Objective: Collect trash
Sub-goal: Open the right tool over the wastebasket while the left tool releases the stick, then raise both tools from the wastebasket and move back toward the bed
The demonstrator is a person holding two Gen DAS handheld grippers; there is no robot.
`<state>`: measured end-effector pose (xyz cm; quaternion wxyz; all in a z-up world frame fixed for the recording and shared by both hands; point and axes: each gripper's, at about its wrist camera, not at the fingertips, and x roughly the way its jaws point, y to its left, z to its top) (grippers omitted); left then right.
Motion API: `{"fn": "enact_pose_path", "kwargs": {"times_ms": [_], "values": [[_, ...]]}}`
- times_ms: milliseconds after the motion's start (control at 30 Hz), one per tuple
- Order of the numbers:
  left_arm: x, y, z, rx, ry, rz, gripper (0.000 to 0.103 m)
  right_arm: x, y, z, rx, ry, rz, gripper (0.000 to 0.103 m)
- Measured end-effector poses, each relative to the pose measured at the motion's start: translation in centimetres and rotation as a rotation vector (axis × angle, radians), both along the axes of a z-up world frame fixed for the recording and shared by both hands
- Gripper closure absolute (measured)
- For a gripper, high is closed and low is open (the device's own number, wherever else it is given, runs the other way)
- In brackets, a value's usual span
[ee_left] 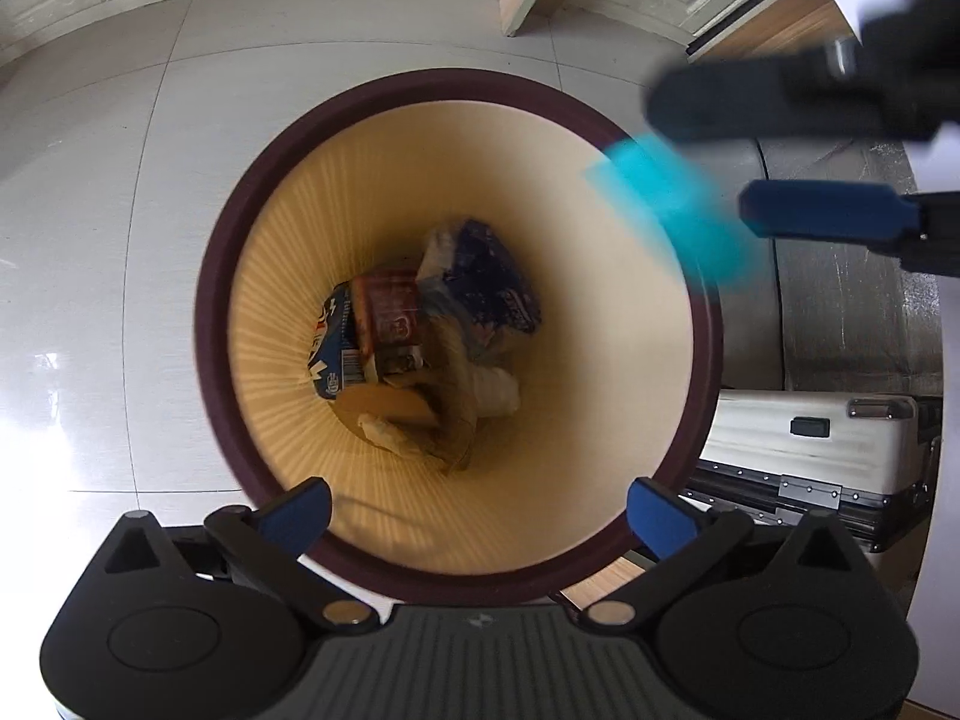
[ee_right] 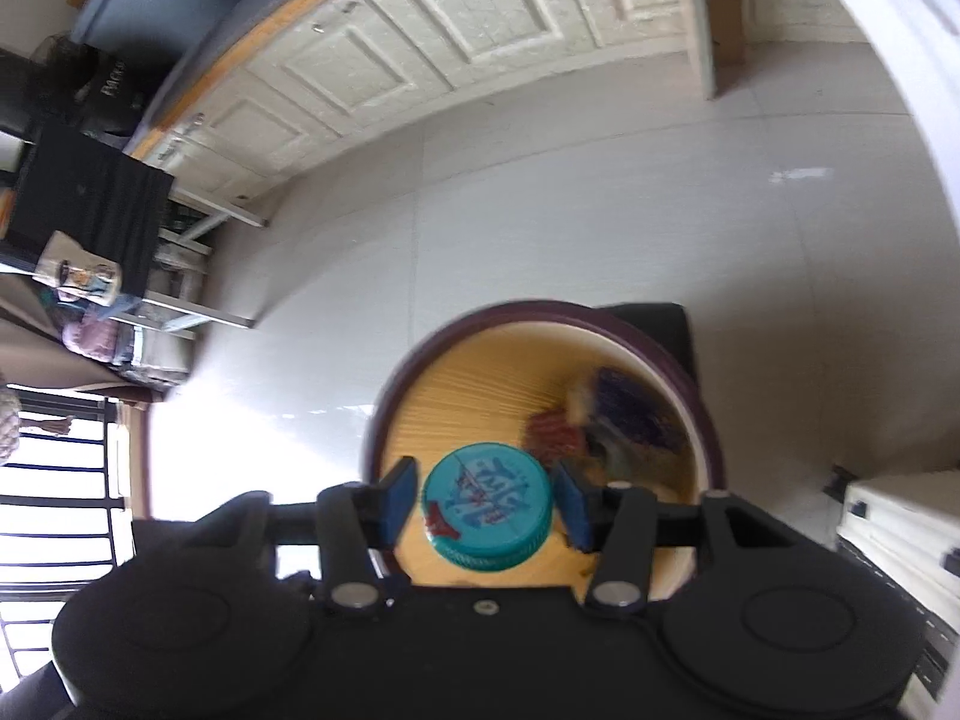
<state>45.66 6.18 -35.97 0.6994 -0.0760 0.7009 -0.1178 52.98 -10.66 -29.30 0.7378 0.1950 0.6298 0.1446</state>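
A round bin (ee_left: 210,312) with a dark maroon rim and a cream inside stands on the floor. It holds wrappers and crumpled paper (ee_left: 420,348). My left gripper (ee_left: 480,516) is open and empty above the bin's near rim. My right gripper (ee_left: 696,162) is over the bin's right rim with a teal bottle cap (ee_left: 672,210), blurred, between its fingers. In the right wrist view the cap (ee_right: 487,507) sits between the blue pads of my right gripper (ee_right: 486,507) with small gaps on both sides, above the bin (ee_right: 711,420).
The floor (ee_left: 90,240) is pale grey tile. A white hard case (ee_left: 822,438) lies right of the bin. White panelled cabinet doors (ee_right: 420,48) line the far wall. A black-topped table with a printed bag (ee_right: 78,276) stands at the left.
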Motion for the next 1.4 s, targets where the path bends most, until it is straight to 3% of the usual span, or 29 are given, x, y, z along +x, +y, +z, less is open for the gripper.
{"fn": "enact_pose_path", "kwargs": {"times_ms": [67, 333, 800, 1067, 1400], "values": [[-0.1, 0.3, 0.4, 0.001, -0.009, 0.005, 0.0, -0.1, 0.2, -0.1, -0.029, -0.015, -0.012, 0.022], [-0.3, 0.4, 2.7, -0.001, -0.069, 0.015, 0.0, -1.5, -0.1, -0.2, -0.106, -0.015, 0.039, 0.021], [-1.1, 1.4, 6.6, 0.021, -0.155, 0.051, 0.0, -3.7, -1.4, 2.9, -0.207, -0.074, 0.038, 0.0], [-2.5, 3.4, 8.5, 0.057, -0.185, 0.111, 0.0, -5.0, -1.6, 4.7, -0.291, -0.113, 0.079, 0.0], [-4.4, 5.0, 12.2, 0.078, -0.238, 0.156, 0.0, -7.6, -1.3, 6.2, -0.321, -0.138, 0.121, 0.0]]}}
